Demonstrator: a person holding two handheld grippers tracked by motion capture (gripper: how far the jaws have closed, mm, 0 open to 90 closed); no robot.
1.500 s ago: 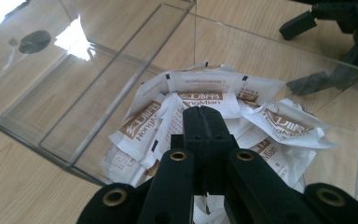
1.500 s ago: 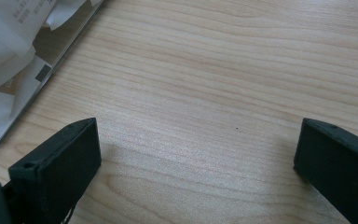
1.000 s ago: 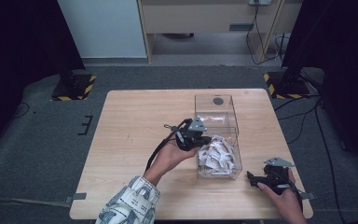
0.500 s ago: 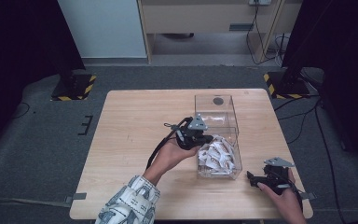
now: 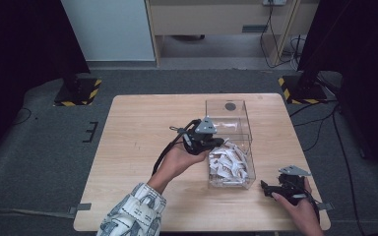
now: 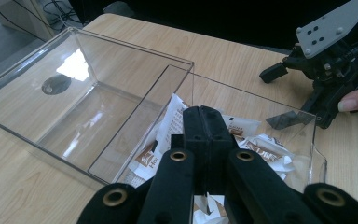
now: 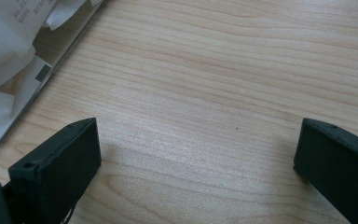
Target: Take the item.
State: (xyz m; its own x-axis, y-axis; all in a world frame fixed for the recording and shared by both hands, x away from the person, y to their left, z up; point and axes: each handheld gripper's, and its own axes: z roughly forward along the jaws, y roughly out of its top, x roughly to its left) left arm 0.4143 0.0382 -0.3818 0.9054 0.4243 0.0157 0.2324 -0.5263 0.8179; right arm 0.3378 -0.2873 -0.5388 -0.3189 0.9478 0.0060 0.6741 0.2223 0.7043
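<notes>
A clear plastic box [image 5: 229, 105] with two compartments stands right of the table's middle. Its far compartment [image 6: 51, 100] is empty, with a dark round spot on the bottom. The near one holds several white and brown paper packets [image 5: 229, 164] [image 6: 256, 144]. My left gripper [image 5: 218, 142] [image 6: 203, 113] hovers over the near compartment's left edge, shut, with nothing seen between the jaws. My right gripper [image 5: 266, 187] [image 7: 196, 140] rests low over bare wood at the table's front right, right of the box, jaws wide open and empty. In the left gripper view the right gripper [image 6: 326, 70] appears beyond the box.
The wooden table [image 5: 142, 128] has bare room across its left half and along the front. The box's corner with packets [image 7: 14, 51] lies at the upper left of the right gripper view. Dark curtains, stand bases and cables surround the table on the grey floor.
</notes>
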